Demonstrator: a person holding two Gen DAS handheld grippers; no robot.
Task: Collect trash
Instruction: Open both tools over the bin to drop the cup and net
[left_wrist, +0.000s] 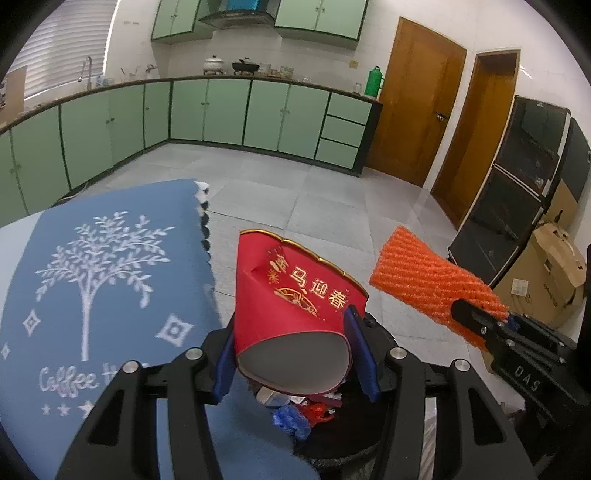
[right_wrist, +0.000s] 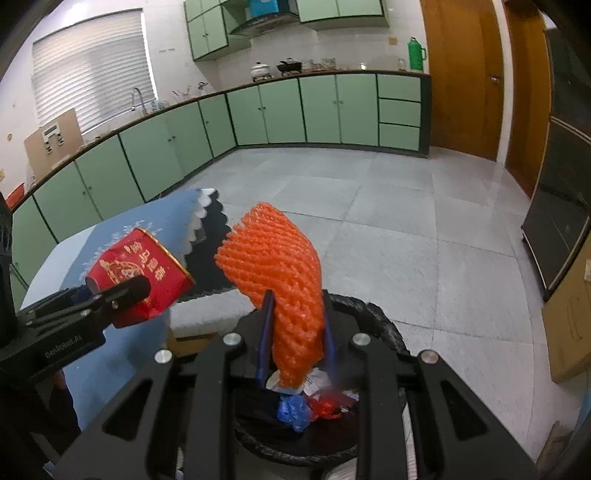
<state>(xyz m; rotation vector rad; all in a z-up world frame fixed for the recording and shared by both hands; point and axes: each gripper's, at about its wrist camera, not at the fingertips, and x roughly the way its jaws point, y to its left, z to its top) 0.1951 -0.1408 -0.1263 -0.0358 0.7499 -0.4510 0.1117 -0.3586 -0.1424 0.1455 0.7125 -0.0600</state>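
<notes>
The left gripper (left_wrist: 295, 354) is clamped on a squashed red paper cup (left_wrist: 295, 302), its blue pads pressing both sides near the cup's base, and the right gripper (right_wrist: 297, 332) is closed on an orange foam net sleeve (right_wrist: 280, 266), pinching its lower end. Both items hang in the air above a black trash bin (right_wrist: 384, 328) lined with a dark bag, beside a table under a blue tablecloth (left_wrist: 103, 280). Inside the bin lie a crumpled blue wrapper (right_wrist: 293, 410), a red wrapper (right_wrist: 325, 408) and scraps of white paper (right_wrist: 314, 380).
</notes>
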